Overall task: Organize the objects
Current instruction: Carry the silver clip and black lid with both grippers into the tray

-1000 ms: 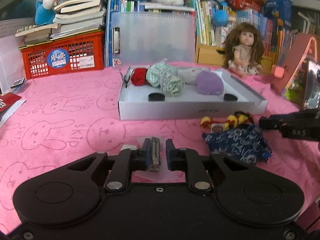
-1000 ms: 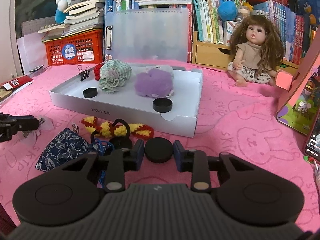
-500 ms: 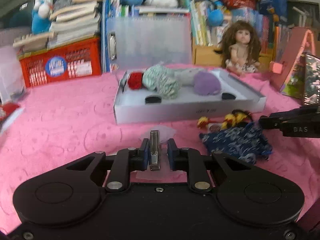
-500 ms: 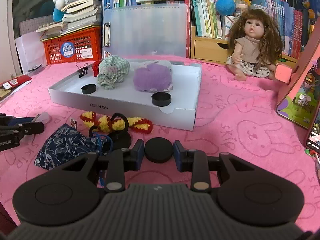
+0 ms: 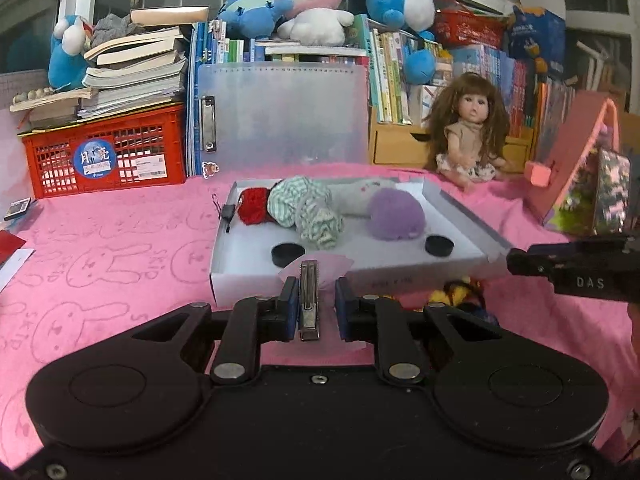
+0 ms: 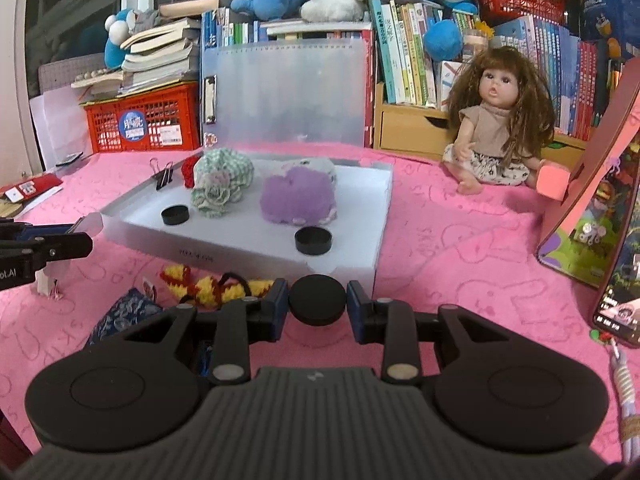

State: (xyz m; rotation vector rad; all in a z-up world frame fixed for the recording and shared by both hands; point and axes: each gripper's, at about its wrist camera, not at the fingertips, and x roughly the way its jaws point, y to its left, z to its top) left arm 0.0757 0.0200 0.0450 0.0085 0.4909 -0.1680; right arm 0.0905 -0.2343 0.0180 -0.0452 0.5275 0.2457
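A white tray on the pink cloth holds a red scrunchie, a green checked scrunchie, a purple fluffy one, a binder clip and two black discs. My left gripper is shut on a thin metal hair clip in a clear sleeve, lifted in front of the tray. My right gripper is shut on a black disc above the cloth, near the tray's front corner.
A yellow and red knitted band and a dark blue floral scrunchie lie in front of the tray. A doll sits at the back right. A red crate, books, a clear folder and a pink board border the cloth.
My left gripper has lifted the hair clip off the cloth and moved it towards the tray. My right gripper has risen slightly with the black disc in it.
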